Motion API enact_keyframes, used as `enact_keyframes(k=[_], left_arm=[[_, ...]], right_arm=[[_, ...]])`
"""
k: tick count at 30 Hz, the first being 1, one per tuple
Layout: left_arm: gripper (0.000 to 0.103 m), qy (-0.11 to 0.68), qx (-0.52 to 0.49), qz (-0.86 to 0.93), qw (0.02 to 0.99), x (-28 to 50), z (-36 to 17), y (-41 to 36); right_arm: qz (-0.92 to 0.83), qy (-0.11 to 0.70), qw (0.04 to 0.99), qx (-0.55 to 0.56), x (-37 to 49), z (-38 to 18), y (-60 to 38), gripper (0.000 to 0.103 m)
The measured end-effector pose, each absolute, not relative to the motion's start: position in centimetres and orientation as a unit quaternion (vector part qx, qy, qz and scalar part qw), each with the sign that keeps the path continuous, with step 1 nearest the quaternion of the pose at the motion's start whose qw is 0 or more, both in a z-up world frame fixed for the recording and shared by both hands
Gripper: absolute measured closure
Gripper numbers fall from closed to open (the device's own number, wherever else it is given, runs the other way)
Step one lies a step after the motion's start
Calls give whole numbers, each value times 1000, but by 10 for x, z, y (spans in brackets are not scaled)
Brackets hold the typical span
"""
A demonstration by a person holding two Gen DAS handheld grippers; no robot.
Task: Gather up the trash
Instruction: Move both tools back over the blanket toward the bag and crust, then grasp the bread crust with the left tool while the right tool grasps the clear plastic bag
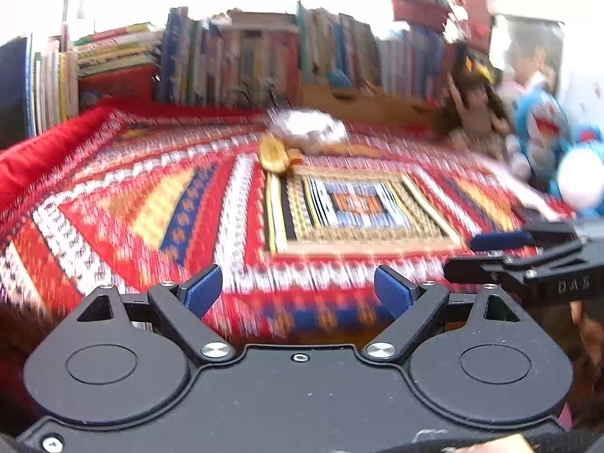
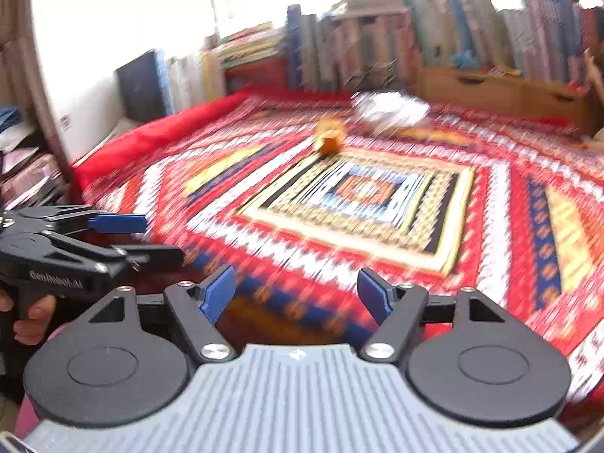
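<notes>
Approach step, I judge. Left gripper and right gripper both have fingers released, grasping nothing. Well ahead of the fingers on the bench's patterned cloth lie a yellow wrapper and crumpled white trash; next calls for reaching forward.

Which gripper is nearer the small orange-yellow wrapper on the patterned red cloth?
Neither clearly; the pictures are blurred. Left gripper and right gripper both hang open at the near edge of the cloth, side by side, with the orange-yellow wrapper far ahead beside the crumpled white plastic.
</notes>
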State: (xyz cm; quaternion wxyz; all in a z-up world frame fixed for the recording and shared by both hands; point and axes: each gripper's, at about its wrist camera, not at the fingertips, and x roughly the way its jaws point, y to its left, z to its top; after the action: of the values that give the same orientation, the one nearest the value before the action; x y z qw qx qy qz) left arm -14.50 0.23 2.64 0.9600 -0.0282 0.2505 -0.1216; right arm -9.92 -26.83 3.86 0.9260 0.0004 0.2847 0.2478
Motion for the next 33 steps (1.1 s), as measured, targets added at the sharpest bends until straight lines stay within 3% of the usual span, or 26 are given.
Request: enact_keyframes(k=[12, 21, 23, 25, 29, 33], left_arm=[[18, 208, -49, -100, 972, -11, 34, -11], [24, 251, -37, -87, 963, 77, 6, -37], [30, 264, -46, -86, 960, 89, -2, -36], [47, 286, -60, -89, 952, 99, -8, -33], [63, 303, -75, -100, 945, 112, -19, -30], [98, 297, -39, -85, 950, 113, -21, -36]], right_arm=[[174, 278, 942, 64, 14, 69, -295, 20], [143, 309, 931, 129, 127, 69, -291, 3], [139, 316, 928, 140, 151, 65, -287, 0], [137, 326, 924, 146, 176, 61, -281, 0], [118, 333, 924, 146, 216, 54, -271, 0], [113, 344, 919, 155, 245, 44, -259, 0]])
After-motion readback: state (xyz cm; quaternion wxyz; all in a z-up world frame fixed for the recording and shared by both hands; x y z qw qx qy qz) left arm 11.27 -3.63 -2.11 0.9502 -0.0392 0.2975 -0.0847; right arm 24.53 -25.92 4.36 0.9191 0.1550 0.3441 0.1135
